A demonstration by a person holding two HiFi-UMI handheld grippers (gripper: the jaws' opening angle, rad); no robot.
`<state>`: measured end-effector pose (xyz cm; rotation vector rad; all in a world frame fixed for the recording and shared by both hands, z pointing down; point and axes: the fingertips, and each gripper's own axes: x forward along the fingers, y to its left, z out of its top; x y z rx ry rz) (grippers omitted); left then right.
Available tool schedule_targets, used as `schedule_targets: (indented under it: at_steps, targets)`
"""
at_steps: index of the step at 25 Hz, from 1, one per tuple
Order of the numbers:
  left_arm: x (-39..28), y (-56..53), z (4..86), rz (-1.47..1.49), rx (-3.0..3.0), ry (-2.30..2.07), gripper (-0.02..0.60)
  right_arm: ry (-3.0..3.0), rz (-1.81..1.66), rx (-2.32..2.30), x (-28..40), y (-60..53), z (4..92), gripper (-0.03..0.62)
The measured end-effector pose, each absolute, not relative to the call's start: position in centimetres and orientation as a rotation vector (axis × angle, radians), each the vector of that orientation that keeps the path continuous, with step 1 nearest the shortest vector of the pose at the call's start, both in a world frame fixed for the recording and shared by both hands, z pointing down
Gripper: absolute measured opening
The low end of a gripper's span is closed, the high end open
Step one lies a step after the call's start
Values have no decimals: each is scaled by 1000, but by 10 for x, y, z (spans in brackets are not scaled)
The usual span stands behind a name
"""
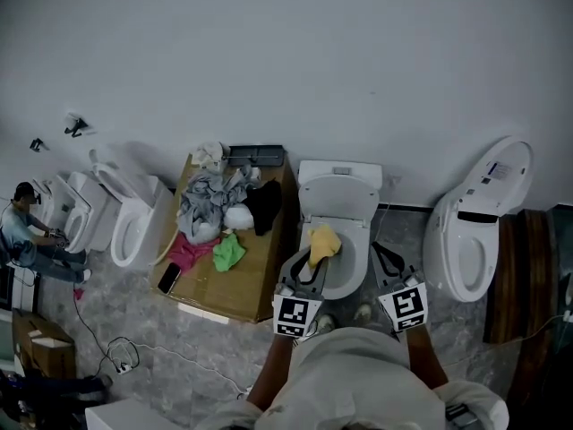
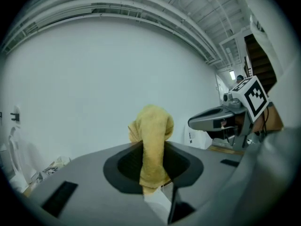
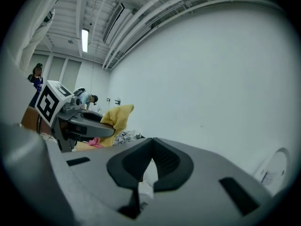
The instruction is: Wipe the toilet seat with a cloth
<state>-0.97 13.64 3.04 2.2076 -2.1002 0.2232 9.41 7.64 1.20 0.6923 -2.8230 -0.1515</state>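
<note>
A white toilet (image 1: 338, 195) stands straight ahead in the head view, its seat (image 1: 362, 251) down around the bowl. My left gripper (image 1: 312, 263) is shut on a yellow cloth (image 1: 323, 243), which it holds over the left part of the seat. In the left gripper view the cloth (image 2: 153, 140) stands bunched up between the shut jaws of that gripper (image 2: 153, 166). My right gripper (image 1: 386, 262) hovers by the seat's right side, shut with nothing in it (image 3: 151, 147). Whether the cloth touches the seat is hidden.
A low wooden table (image 1: 237, 289) left of the toilet carries a pile of clothes (image 1: 215, 202), a green rag (image 1: 228, 252), a pink rag (image 1: 185, 251) and a phone (image 1: 168, 278). More toilets stand left (image 1: 134, 227) and right (image 1: 470, 236). A person (image 1: 27, 236) crouches far left.
</note>
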Motion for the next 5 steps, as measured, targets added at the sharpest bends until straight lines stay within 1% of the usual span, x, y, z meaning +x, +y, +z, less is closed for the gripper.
schedule_targets:
  at_steps: [5]
  targets:
    - [-25,141,30,245,2225,-2127,115,-2814,-127,747,89,89,22,6]
